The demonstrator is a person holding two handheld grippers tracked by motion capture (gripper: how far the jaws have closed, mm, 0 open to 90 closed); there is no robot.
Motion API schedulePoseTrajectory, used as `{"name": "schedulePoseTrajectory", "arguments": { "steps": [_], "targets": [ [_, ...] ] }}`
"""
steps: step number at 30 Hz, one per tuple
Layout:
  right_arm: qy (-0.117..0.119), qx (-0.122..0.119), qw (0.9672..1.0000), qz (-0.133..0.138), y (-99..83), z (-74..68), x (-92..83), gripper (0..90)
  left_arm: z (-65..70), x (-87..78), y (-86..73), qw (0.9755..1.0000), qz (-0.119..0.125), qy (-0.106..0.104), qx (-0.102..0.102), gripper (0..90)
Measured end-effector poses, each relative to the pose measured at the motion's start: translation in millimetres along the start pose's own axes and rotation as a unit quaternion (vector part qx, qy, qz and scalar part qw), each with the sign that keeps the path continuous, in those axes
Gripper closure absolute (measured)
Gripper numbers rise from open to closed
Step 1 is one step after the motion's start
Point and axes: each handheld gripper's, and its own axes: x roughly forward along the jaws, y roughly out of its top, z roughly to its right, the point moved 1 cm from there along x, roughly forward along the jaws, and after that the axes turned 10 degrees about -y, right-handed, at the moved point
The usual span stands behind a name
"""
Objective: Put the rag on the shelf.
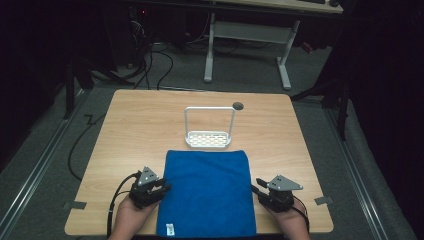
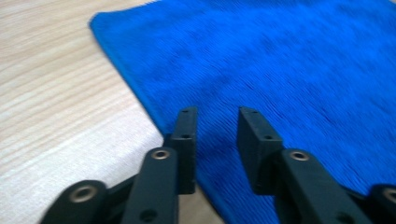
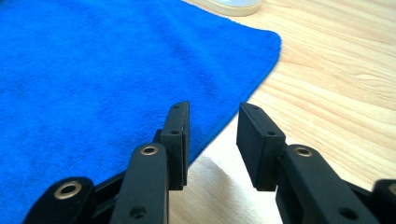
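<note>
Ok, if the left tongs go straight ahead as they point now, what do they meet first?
Most likely the blue towel: the open left tongs already sit over its near edge, with cloth ahead, though their height above it is unclear.

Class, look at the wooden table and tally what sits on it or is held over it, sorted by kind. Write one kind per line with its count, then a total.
Blue towel: 1
White rack with a tall handle: 1
Hand-held grippers: 2, the left gripper and the right gripper, each at a side edge of the towel
Total: 4
</note>
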Motion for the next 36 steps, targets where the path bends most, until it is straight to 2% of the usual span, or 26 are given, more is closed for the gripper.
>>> {"name": "schedulePoseTrajectory", "arguments": {
  "steps": [3,5,8,12,13,14,17,18,20,22,23,24,25,28,30,33,34,36],
  "targets": [
    [0.001,0.001,1.0000,0.001,-1.1,1.9,0.0,64.5,-3.4,-0.1,2.2,0.9999,0.012,0.005,-0.004,61.1],
    [0.005,0.005,1.0000,0.000,-2.7,3.7,1.5,64.0,-5.4,0.4,5.9,0.9995,0.028,0.014,-0.001,60.0],
    [0.004,0.006,1.0000,0.001,-2.7,4.9,4.0,64.5,-8.7,5.6,14.5,0.9990,0.025,0.036,0.006,59.9],
    [0.002,0.014,0.9999,0.005,-2.0,7.2,5.0,66.3,-17.2,13.3,30.6,0.9985,0.028,0.047,0.006,60.0],
    [0.000,0.015,0.9999,0.005,-2.2,7.4,4.8,67.2,-17.2,13.3,30.6,0.9985,0.028,0.047,0.006,60.3],
    [-0.004,0.016,0.9999,0.006,-2.5,7.4,4.5,68.1,-23.4,19.4,38.7,0.9980,0.025,0.057,0.008,60.6],
    [-0.007,0.016,0.9998,0.007,-2.8,7.8,3.5,68.6,-30.9,26.5,46.0,0.9974,0.019,0.069,0.008,63.1],
    [-0.008,0.018,0.9998,0.008,-3.7,8.5,2.8,66.3,-36.5,30.9,50.0,0.9970,0.016,0.075,0.009,63.6],
    [-0.008,0.022,0.9997,0.006,-4.6,8.7,3.2,65.1,-52.3,40.4,54.4,0.9972,0.016,0.072,-0.006,64.0],
    [-0.009,0.026,0.9996,0.001,-5.9,9.1,3.9,63.5,-63.7,44.7,53.4,0.9969,0.032,0.069,-0.021,64.3],
    [-0.009,0.026,0.9996,0.001,-5.9,9.1,3.9,63.5,-63.7,44.7,53.4,0.9969,0.032,0.069,-0.021,64.3],
    [-0.014,0.028,0.9995,-0.001,-6.6,8.5,4.4,62.8,-72.9,47.0,52.1,0.9962,0.038,0.064,-0.044,64.3],
    [-0.016,0.028,0.9995,-0.002,-6.6,8.3,4.4,62.5,-75.2,45.8,52.9,0.9961,0.048,0.057,-0.048,64.4],
    [-0.018,0.032,0.9993,-0.003,-6.0,7.2,4.5,60.4,-75.7,49.6,58.2,0.9974,0.036,0.055,-0.029,64.0],
    [-0.022,0.036,0.9991,-0.004,-4.2,6.7,4.7,59.9,-77.3,56.0,58.9,0.9975,0.019,0.055,-0.040,64.5],
    [-0.023,0.045,0.9987,-0.005,-0.1,7.1,6.5,58.7,-77.5,56.9,59.2,0.9980,0.013,0.048,-0.039,60.9],
    [-0.026,0.048,0.9985,-0.008,7.0,8.6,11.2,57.8,-77.5,57.8,59.1,0.9983,0.008,0.041,-0.040,58.3],
    [-0.030,0.049,0.9983,-0.009,9.9,9.0,13.2,57.8,-77.2,57.9,58.9,0.9983,0.008,0.041,-0.039,57.3]
  ]
}}
